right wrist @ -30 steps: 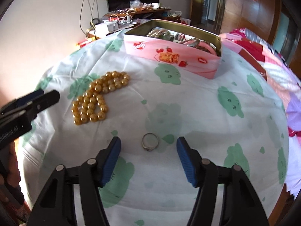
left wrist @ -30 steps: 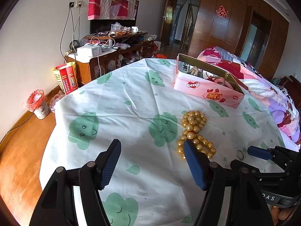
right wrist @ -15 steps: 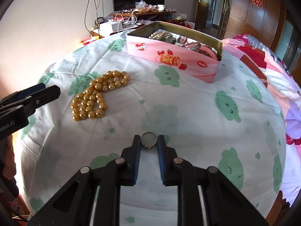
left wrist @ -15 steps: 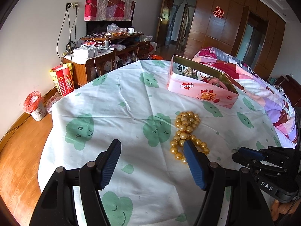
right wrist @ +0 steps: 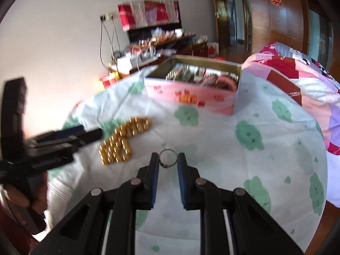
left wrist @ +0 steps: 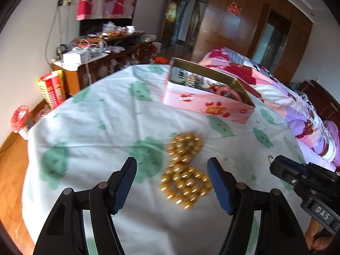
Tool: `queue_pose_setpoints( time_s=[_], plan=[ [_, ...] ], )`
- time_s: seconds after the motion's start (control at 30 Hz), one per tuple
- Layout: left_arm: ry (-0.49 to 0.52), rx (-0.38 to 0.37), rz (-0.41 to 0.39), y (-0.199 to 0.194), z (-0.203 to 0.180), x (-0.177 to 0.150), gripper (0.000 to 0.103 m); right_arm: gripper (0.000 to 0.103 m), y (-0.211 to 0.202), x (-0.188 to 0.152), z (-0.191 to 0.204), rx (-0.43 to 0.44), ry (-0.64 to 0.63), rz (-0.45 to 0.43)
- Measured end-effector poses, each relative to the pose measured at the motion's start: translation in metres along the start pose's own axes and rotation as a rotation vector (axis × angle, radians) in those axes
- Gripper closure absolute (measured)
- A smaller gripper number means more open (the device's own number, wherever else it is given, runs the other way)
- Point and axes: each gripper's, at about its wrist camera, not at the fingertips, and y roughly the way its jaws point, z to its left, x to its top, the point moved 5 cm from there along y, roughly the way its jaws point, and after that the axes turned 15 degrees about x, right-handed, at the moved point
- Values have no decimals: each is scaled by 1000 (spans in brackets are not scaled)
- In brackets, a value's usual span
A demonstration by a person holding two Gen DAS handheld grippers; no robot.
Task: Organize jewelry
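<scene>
A gold bead necklace (left wrist: 184, 170) lies bunched on the tablecloth, also in the right wrist view (right wrist: 124, 140). My left gripper (left wrist: 172, 171) is open, its fingers on either side of the necklace's near part. My right gripper (right wrist: 167, 161) is shut on a small silver ring (right wrist: 167, 159) and holds it above the cloth; the ring also shows at its tip in the left wrist view (left wrist: 270, 159). An open pink tin box (left wrist: 206, 104) with jewelry inside stands farther back, also in the right wrist view (right wrist: 191, 93).
The table has a white cloth with green prints (left wrist: 102, 123). A bed with a pink patchwork quilt (left wrist: 297, 110) lies to the right. A cluttered wooden cabinet (left wrist: 102, 57), a red bag (left wrist: 52, 91) and a small bin (left wrist: 20, 121) stand at the left.
My right gripper has closed on the ring and lifted it off the cloth toward the tin. My left gripper has moved right, so the necklace now lies between its fingers.
</scene>
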Motion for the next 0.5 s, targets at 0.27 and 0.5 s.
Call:
queue_pose_setpoints(
  time_s=[0.27,0.5],
  plan=[
    [56,41,120,30,-21,0,41,83,-12,9,-9,-18,29,-63],
    [97,108,111,28,-20,-1,74,83,-20,10,-15,6,58,-105]
  ],
)
